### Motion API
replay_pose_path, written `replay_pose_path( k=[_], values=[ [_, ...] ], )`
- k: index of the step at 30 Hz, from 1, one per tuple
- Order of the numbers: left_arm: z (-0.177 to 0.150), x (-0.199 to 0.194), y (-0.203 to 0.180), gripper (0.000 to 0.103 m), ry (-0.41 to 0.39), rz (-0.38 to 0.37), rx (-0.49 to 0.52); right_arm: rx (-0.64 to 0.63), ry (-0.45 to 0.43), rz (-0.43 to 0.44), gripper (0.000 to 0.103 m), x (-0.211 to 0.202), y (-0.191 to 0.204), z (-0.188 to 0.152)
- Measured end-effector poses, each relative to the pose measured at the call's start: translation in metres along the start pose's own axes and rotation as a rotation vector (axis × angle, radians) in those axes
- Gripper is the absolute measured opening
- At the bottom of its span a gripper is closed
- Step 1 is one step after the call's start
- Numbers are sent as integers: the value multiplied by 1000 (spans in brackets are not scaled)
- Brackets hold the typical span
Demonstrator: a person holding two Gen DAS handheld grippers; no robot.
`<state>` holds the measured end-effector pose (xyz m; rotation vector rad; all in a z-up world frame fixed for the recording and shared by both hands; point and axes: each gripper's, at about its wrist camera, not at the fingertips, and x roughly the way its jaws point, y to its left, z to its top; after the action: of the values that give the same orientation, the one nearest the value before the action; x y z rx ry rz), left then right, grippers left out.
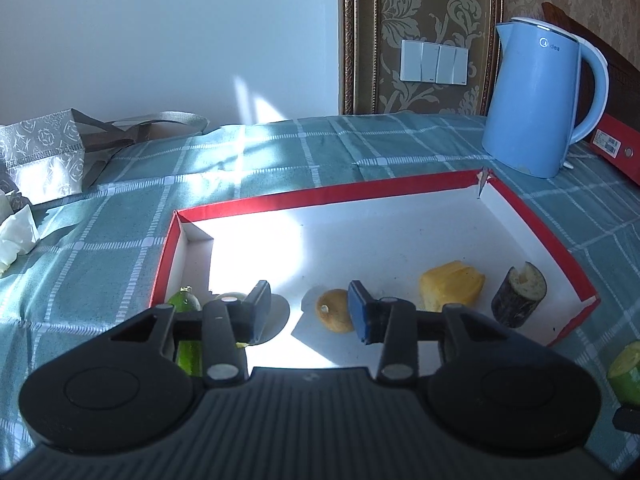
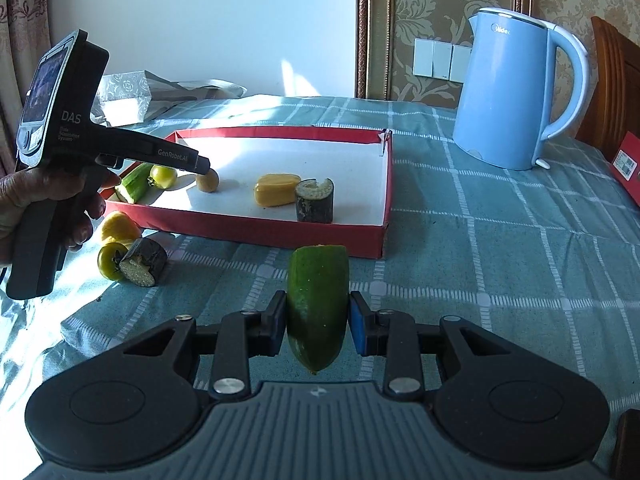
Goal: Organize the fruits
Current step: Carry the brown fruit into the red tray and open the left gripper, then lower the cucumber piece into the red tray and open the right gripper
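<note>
**Over a checked tablecloth, one claw holds a cucumber piece while the other hangs open above a red tray**

On the right, the right gripper is held level just above the teal checked tablecloth, short of the tray's near wall. Its blue-padded fingers press both sides of a cucumber piece, smooth and dark green. The piece's long axis runs along the fingers, flat cut end pointing away toward the tray, tapered tip pointing back toward the camera.

A person's left hand grips the pistol-shaped handle of the left gripper, angled down over the tray's left end. Its fingers stand wide apart and hold nothing.

The tray is a shallow cardboard box, red outside and white inside. Inside lie a second cucumber piece, a green tomato, a small round brownish fruit, a yellow chunk and a dark-skinned cylinder with pale flesh.

On the cloth, just outside the tray's near left corner, sit a yellow fruit, another green tomato and a second dark cylinder, close together.

A smooth light-blue kettle stands beyond the tray to the right.
</note>
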<state>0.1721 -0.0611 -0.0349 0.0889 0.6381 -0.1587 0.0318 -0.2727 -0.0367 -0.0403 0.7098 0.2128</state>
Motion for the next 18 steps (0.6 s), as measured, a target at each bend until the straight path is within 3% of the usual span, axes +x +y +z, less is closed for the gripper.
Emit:
replay_pose_path(
  k=[11,18],
  values=[
    [-13,-59,12,43,-59,-12,-50,-89,-45,58,32,13,21,33],
    [-45,-92,23,48,-36,44,-47,-165,-59,93,32,52,45,69]
  ],
)
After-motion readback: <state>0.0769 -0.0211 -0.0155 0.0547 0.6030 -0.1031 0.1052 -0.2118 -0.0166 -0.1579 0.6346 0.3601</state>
